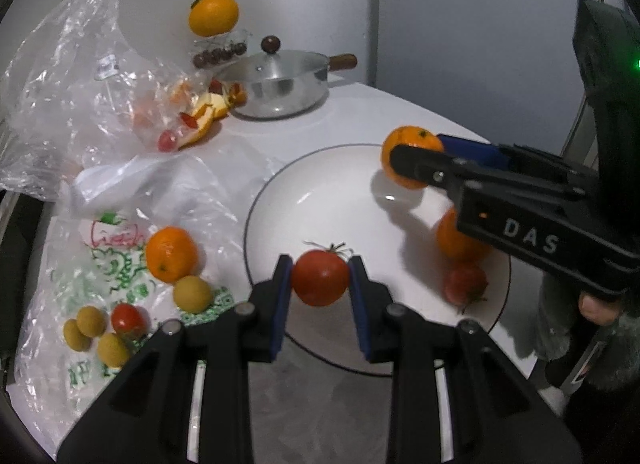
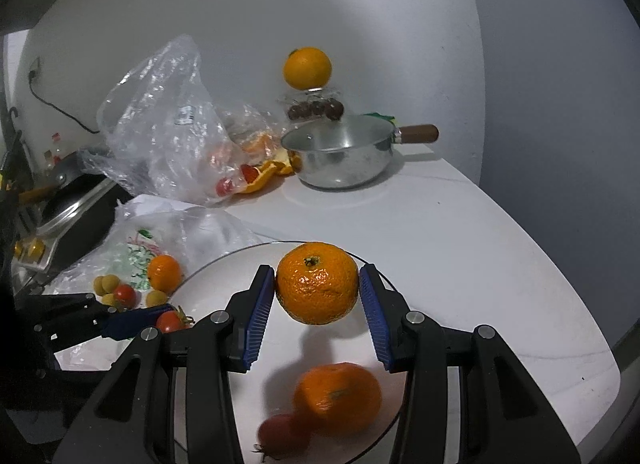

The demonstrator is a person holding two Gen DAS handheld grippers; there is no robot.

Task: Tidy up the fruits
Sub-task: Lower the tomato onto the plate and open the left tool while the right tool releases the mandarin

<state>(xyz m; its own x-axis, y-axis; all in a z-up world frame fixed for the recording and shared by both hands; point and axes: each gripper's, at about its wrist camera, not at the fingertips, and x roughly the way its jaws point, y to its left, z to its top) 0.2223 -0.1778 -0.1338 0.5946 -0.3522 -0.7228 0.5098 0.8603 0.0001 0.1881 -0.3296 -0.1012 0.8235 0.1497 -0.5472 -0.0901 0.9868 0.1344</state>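
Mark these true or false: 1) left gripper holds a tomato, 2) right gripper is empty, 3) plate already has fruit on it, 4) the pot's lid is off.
1) True: the left gripper is shut on a tomato.
2) False: the right gripper grips a mandarin.
3) True: an orange and a small tomato lie on the plate.
4) False: the pot is covered by its lid.
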